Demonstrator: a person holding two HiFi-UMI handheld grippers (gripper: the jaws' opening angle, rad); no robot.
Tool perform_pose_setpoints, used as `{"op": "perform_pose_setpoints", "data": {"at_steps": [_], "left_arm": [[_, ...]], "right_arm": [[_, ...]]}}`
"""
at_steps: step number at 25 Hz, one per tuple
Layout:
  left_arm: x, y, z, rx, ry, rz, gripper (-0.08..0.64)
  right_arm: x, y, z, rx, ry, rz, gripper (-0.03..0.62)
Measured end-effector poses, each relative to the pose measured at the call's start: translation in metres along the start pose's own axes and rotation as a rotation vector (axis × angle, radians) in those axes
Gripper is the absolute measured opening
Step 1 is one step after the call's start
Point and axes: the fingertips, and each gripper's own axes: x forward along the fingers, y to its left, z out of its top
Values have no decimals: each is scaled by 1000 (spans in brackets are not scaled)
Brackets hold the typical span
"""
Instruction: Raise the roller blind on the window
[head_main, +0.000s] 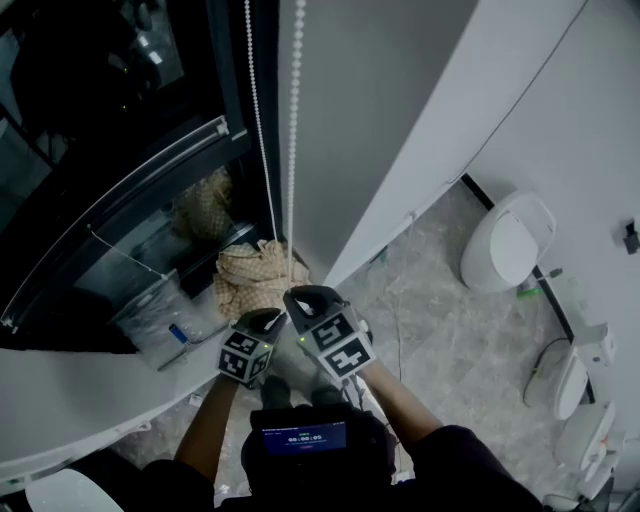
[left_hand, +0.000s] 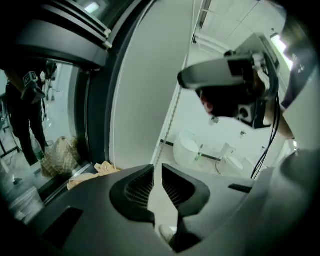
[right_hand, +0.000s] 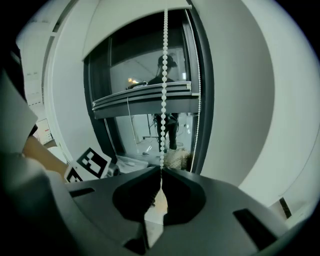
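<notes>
Window (head_main: 110, 110): dark glass, filling the space up and left of the left tongs (left_hand: 157, 172). Roller blind (head_main: 130, 188): I'm reading the long rail slanting across the glass as its bottom edge, so it's sitting well above and left of those tongs. I can't make out the fabric itself.

Bead chain (head_main: 293, 150) is hanging in two strands straight above the right tongs (right_hand: 161, 171). I'm judging it light, limp and a bit slick, though the beads are giving the pads something to catch. The best hold looks like a pinch on one strand and a pull straight down along it, not sideways.

Right tongs are pinching the chain tip to tip, the strand running straight up from them. Left tongs are standing narrowly apart with nothing in the gap and the chain just beyond. Both forearms are reaching up from low, tongs side by side, close together, pointing upward.
</notes>
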Motion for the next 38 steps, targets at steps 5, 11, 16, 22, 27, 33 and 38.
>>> {"op": "perform_pose_setpoints", "data": {"at_steps": [5,11,16,22,27,33,38], "left_arm": [[-39,6,87,-64,-218,-40,23],[-75,-6,168,-2,-353,-77,25],[-88,-28,202,82,-374,-119,25],[-91,-48,223,162,-375,-132,26],[-89,-50,236,171,-374,-103,25],[-81,-42,220,213,-294,-39,21],[-70,-36,191,145,-267,-38,20]], "right_arm": [[21,-18,-3,-19,34,-30,18],[46,-27,-38,14,122,-21,17],[62,-32,-76,35,208,-26,18],[71,-33,-103,61,254,-10,17],[74,-27,-104,43,263,0,18],[79,-18,-126,51,325,28,18],[72,-12,-162,89,361,43,18]]}}
